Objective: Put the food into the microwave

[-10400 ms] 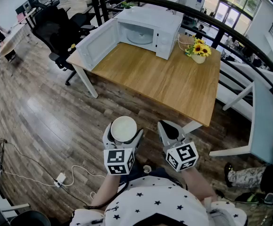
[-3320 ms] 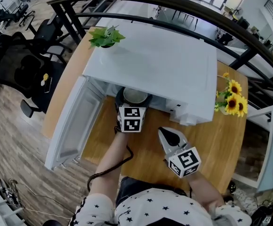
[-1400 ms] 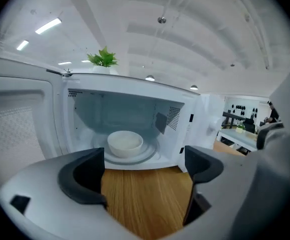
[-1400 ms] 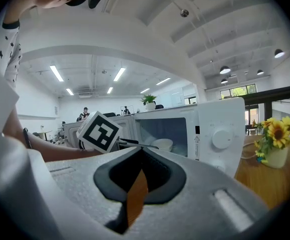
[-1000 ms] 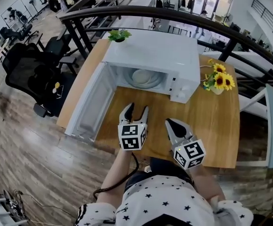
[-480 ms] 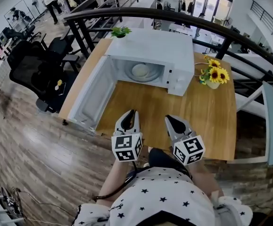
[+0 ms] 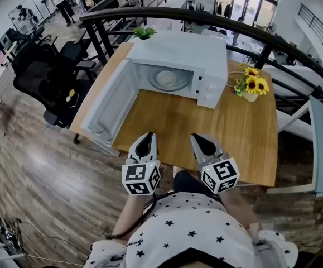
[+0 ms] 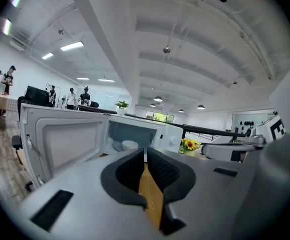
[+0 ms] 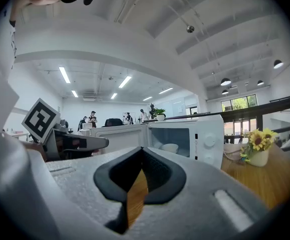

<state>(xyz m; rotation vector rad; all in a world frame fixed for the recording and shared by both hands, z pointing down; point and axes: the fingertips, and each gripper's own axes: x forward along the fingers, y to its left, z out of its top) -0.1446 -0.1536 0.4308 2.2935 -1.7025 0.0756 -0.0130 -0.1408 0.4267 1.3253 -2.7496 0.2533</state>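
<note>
The white bowl of food [image 7: 167, 78] sits on the turntable inside the white microwave [image 7: 183, 52], whose door [image 7: 112, 108] hangs wide open to the left. It also shows inside the oven as the bowl [image 8: 130, 144] in the left gripper view and the bowl [image 9: 170, 147] in the right gripper view. My left gripper [image 7: 147, 136] hovers over the near edge of the wooden table [image 7: 222, 127], shut and empty, well short of the microwave. Beside it my right gripper [image 7: 197, 140] is shut with nothing in it.
A vase of sunflowers [image 7: 249, 88] stands right of the microwave, and a small green plant [image 7: 144, 32] at its back left corner. A black railing [image 7: 250, 32] curves behind the table. Black office chairs [image 7: 44, 74] stand to the left on the wood floor.
Both grippers have drawn back from the microwave toward the table's near edge. The left jaws, open a second ago, have shut. The bowl stays inside the oven.
</note>
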